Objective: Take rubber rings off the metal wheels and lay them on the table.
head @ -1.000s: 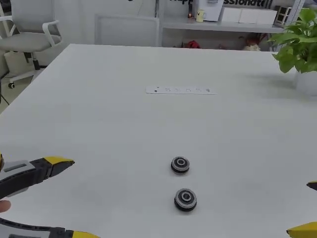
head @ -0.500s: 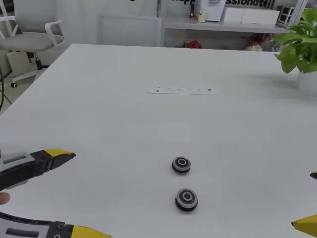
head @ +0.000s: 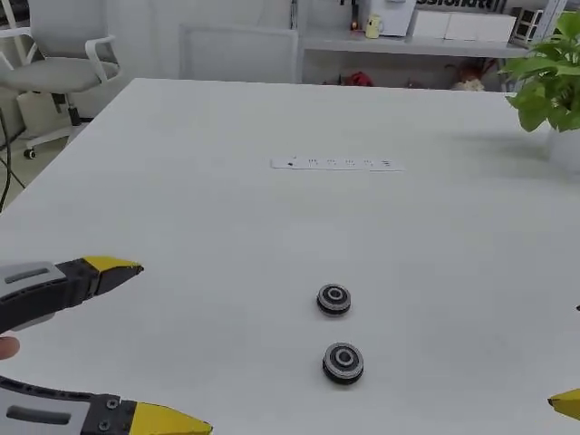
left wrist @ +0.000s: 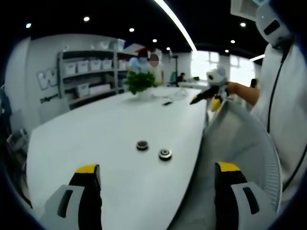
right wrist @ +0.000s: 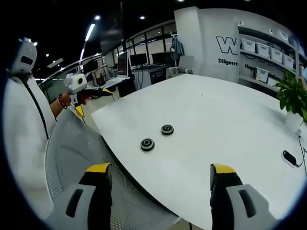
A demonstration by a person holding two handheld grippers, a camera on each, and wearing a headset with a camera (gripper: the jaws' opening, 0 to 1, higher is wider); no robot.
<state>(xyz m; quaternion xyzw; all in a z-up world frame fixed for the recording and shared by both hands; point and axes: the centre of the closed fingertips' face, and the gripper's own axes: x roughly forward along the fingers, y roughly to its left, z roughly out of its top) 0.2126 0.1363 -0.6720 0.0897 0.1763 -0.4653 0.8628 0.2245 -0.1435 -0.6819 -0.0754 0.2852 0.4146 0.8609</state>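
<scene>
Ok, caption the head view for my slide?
Open left gripper hovers left of the far wheel and near wheel, both ringed, on the white table.

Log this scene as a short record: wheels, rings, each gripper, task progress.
wheels: near wheel and far wheel, lying apart on the white table
rubber rings: dark bands around both wheels, none loose on the table
left gripper: open, empty, left of the wheels, touching neither
right gripper: open, empty, apart from the wheels
task progress: not started
</scene>
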